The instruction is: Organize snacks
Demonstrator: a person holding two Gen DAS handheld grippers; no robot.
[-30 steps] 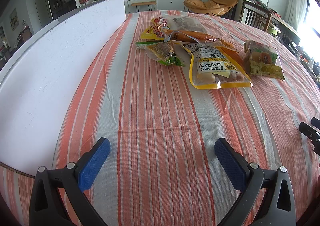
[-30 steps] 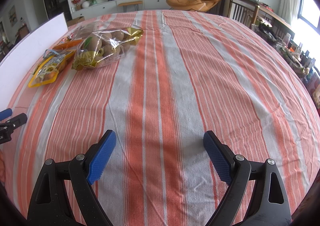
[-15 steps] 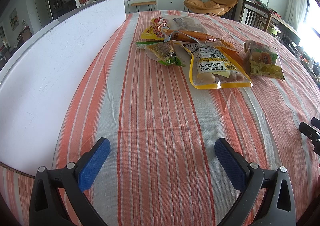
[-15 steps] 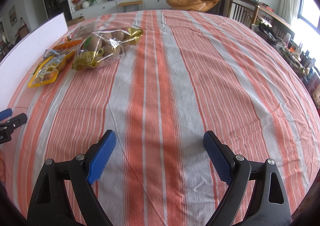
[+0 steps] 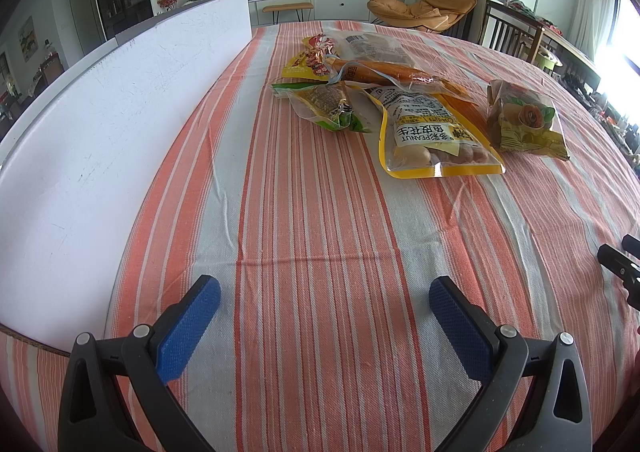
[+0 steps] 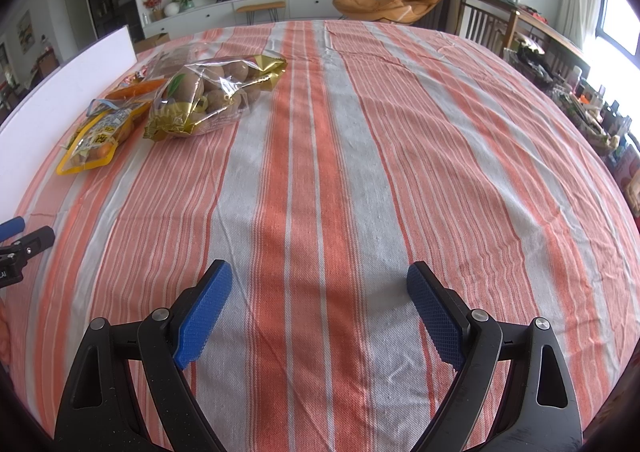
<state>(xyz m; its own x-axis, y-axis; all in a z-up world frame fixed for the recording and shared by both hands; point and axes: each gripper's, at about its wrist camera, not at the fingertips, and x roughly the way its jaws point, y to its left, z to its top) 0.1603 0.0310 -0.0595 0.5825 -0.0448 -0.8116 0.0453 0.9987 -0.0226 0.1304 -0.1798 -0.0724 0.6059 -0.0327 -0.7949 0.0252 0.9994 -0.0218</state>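
Both claws stand wide apart and hold nothing: the left gripper (image 5: 324, 302) and the right gripper (image 6: 319, 288) each hang over bare striped tablecloth (image 5: 320, 220), blue pads (image 5: 188, 328) well clear of any packet and pitched downward toward the cloth. They sit side by side, each one's tip just showing at the edge of the other's view.

Farther out, toward the left, lies the snack pile. Nearest is the yellow-edged peanut bag (image 5: 432, 136), lying flat with its label up. Just beside it sits a green-edged clear pouch (image 5: 332, 108), and off to the right, slightly apart, a gold-trimmed bag of round brown snacks (image 5: 524, 120). Behind these a long orange sausage-like pack (image 5: 392, 72) lies across the heap, overlapping the peanut bag's far end, with a red-and-yellow packet (image 5: 312, 60) and a pale clear packet (image 5: 376, 46) at the back. A white board (image 5: 120, 124) stands along the table's left edge.

Nothing appears sorted yet. The packets overlap, so pinching one from the middle would likely drag its neighbours. Slick film lying flat gives the pads little to bite; a shallow pinch could slip, or catch the tablecloth and wrinkle it. The gold-trimmed bag looks puffy, so a hard squeeze could crush what is inside.
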